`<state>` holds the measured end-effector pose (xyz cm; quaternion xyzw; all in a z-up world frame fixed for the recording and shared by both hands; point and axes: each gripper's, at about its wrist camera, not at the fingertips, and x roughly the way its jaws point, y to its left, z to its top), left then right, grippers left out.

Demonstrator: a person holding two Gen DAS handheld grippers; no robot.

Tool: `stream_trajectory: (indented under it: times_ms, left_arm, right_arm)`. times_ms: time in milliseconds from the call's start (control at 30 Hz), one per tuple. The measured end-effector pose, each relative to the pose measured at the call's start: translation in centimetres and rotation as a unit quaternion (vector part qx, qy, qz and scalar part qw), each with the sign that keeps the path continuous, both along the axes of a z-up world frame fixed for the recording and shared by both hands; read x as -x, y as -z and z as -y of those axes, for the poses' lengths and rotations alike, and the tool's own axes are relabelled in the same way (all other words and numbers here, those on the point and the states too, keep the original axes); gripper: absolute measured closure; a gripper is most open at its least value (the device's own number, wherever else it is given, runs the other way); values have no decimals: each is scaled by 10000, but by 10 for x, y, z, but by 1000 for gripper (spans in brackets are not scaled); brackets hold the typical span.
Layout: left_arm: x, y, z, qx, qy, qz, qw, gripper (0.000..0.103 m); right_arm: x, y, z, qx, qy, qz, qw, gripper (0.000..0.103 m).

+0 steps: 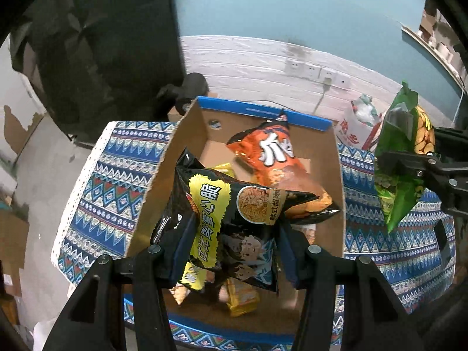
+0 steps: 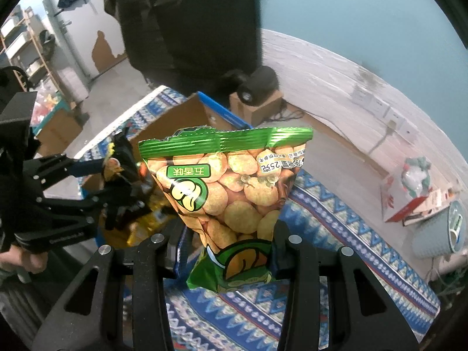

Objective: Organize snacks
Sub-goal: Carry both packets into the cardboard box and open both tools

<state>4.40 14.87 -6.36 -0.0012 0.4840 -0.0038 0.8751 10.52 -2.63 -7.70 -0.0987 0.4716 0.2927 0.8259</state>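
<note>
1. Your left gripper (image 1: 232, 251) holds a black and yellow noodle snack bag (image 1: 234, 216), its two fingers pressed against the bag's sides. The bag hangs over the near part of an open cardboard box (image 1: 163, 172) with a blue rim.
2. Inside the box, an orange snack bag (image 1: 272, 158) lies toward the far side, partly under the black bag. Small yellow packets (image 1: 242, 299) lie on the box floor near your gripper, and another yellow packet (image 1: 225, 169) shows between the two bags.
3. Your right gripper (image 2: 226, 248) clamps a green bag of broad-bean snacks (image 2: 231, 193) by its lower part. The bag stands upright in the air, above the patterned blue cloth (image 2: 336, 228) covering the table, to the right of the box.
4. In the left wrist view, the green bag sits outside the box, beyond its right wall.
5. On the table's far right lie a red and white package (image 2: 409, 199) and a pale blue basket (image 2: 438, 234); what the basket holds cannot be seen.
</note>
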Motion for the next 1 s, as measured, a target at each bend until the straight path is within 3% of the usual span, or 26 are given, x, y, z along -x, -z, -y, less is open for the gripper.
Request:
stream_trajectory:
  times_ms: [467, 600, 1000]
  left_arm:
    - [-2, 9, -28, 85, -382, -226, 9990, 48]
    - [1, 6, -37, 116, -488, -217, 9985, 33]
    - [18, -19, -50, -33, -644, 80, 9979, 21]
  right_arm:
    - [-15, 15, -55, -140, -301, -332, 9989, 63]
    - [-17, 21, -60, -208, -299, -474, 9982, 63]
    - [-24, 28, -77, -398, -276, -710, 9963, 61]
